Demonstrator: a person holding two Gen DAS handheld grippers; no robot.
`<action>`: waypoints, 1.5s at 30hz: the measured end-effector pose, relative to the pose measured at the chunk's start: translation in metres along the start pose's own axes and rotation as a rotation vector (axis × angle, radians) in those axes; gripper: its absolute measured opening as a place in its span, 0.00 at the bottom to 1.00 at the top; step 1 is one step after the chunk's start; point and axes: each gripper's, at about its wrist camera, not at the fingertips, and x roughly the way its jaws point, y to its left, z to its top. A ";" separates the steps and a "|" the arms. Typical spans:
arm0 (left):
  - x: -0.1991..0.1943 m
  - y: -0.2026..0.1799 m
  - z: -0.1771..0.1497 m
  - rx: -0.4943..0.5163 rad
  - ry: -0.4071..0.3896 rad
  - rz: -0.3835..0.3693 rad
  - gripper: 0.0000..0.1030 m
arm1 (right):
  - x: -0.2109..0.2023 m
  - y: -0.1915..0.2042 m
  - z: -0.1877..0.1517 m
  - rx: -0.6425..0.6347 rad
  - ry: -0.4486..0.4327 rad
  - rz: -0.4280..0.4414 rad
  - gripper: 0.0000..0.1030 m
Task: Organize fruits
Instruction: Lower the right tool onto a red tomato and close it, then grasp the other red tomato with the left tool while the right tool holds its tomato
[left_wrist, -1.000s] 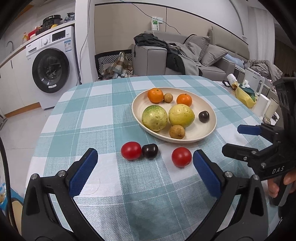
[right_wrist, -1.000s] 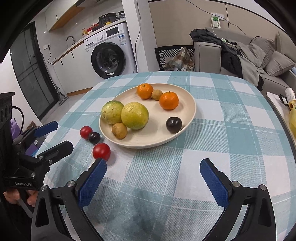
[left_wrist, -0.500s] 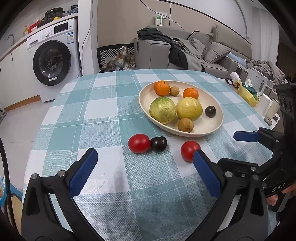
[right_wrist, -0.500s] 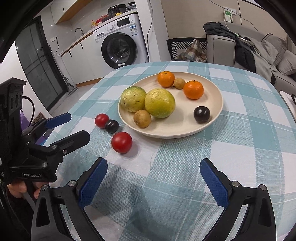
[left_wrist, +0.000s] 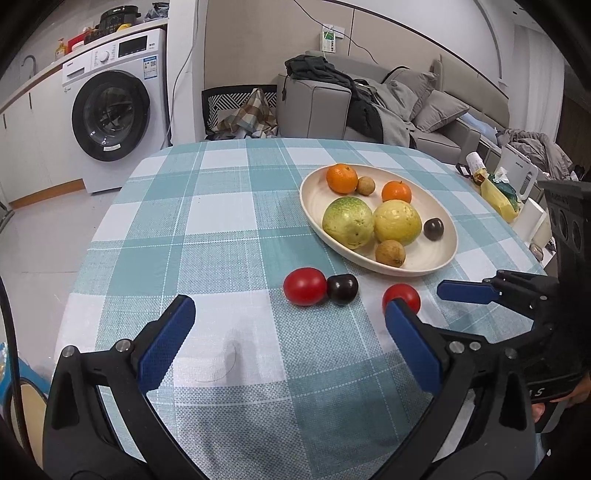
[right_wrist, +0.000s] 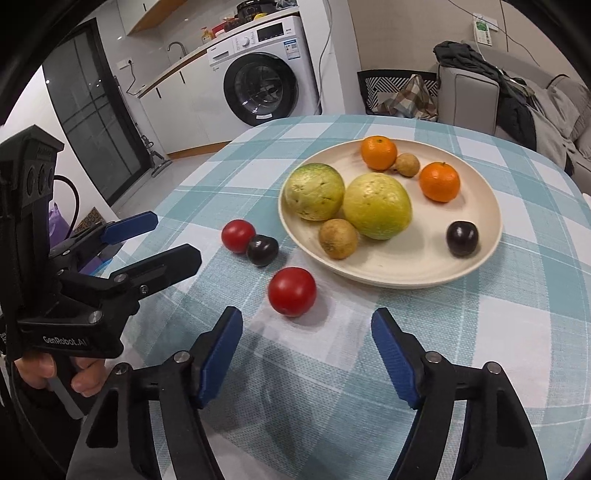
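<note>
The right gripper (right_wrist: 306, 354) tilts down toward the table, its jaws just narrowed but gripping nothing, the near tomato (right_wrist: 291, 291) lying just beyond its blue fingertips (right_wrist: 221, 347). The left gripper (left_wrist: 288, 332) hangs wide and empty, near 1 tomato (left_wrist: 304, 286) touching a dark plum (left_wrist: 342, 289) beside the plate (left_wrist: 436, 258).

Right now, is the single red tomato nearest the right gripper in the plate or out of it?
Out. The tomato lies on the tablecloth, apart from the plate, ahead of the open right gripper.

I see even, bright indoor light, soft shadows ahead of my tongs, sharp focus, and heavy bending with dark corners at the edges.
</note>
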 end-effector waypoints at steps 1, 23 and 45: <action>0.000 0.000 0.000 -0.002 0.001 0.001 1.00 | 0.002 0.002 0.001 -0.005 0.001 -0.003 0.67; 0.013 0.005 -0.004 -0.023 0.032 0.000 1.00 | 0.020 0.008 0.007 0.004 0.003 0.004 0.34; 0.035 -0.016 -0.001 0.027 0.084 0.012 0.79 | -0.018 -0.024 -0.011 0.050 -0.063 -0.013 0.31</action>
